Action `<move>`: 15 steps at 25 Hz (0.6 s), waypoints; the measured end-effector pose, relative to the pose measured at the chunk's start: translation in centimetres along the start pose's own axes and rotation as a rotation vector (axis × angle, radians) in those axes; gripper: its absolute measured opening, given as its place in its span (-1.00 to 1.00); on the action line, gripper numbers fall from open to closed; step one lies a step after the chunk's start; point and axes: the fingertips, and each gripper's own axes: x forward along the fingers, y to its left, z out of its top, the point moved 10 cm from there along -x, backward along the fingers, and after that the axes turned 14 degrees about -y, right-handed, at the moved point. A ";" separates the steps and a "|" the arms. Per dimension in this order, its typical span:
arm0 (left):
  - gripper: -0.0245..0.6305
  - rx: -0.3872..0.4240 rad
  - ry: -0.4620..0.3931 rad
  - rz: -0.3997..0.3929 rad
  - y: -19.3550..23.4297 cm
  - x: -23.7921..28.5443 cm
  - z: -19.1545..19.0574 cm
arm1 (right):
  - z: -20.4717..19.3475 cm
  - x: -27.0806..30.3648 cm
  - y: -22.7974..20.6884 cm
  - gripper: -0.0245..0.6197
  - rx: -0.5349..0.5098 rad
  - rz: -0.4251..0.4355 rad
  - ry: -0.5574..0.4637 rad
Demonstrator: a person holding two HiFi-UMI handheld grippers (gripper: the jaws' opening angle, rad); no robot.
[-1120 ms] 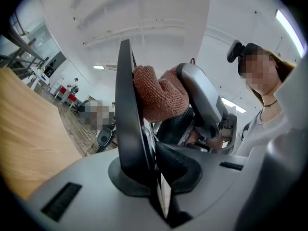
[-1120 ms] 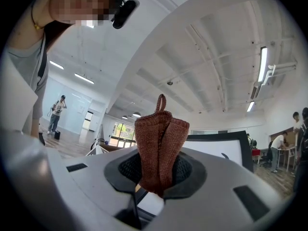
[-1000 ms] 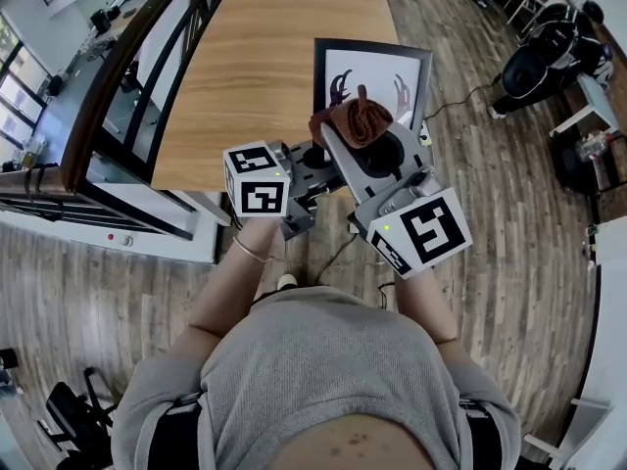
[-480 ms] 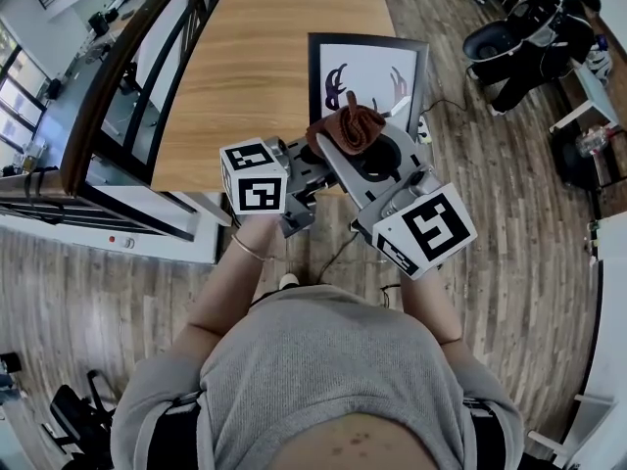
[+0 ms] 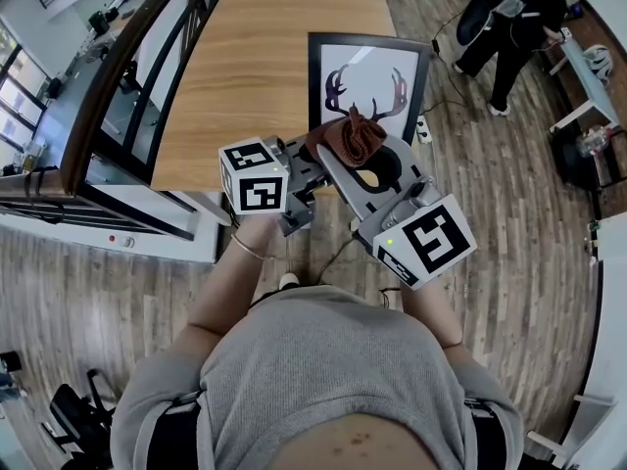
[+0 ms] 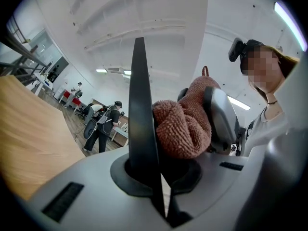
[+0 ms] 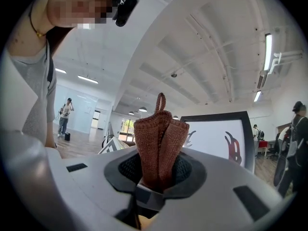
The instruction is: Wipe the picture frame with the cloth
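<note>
Right tongs (image 7: 155,184) on cloth (image 7: 160,143), picture frame's (image 5: 368,62) bottom behind them.

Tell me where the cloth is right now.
The cloth is at the centre of the head view, pinched in the jaws of the right gripper, right beside the lower edge of the picture frame that the left gripper holds.

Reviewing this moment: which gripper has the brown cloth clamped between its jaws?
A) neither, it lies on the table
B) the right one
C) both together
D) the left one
B: the right gripper has its jaws closed on the folded brown cloth, while the left gripper pinches the edge of the picture frame.
</note>
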 end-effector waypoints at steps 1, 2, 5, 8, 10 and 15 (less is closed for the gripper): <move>-0.85 0.002 0.001 0.001 0.0 0.0 0.0 | 0.0 -0.1 0.1 -0.62 0.002 -0.004 -0.003; -0.85 0.002 0.000 0.002 -0.1 0.0 -0.1 | 0.0 -0.2 0.2 -0.62 0.002 -0.007 -0.006; -0.85 0.001 -0.005 0.001 0.3 -0.4 0.0 | -0.1 -0.1 0.4 -0.62 -0.005 -0.015 -0.015; -0.85 0.004 -0.012 0.007 1.0 -1.2 0.6 | -0.1 0.5 0.6 -0.62 -0.006 -0.018 -0.045; -0.85 -0.004 -0.025 0.013 1.1 -1.5 0.8 | 0.2 0.3 0.9 -0.62 0.003 -0.017 -0.063; -0.85 -0.011 -0.025 0.036 1.4 -1.4 0.5 | 0.2 -0.5 0.8 -0.62 0.010 0.001 -0.058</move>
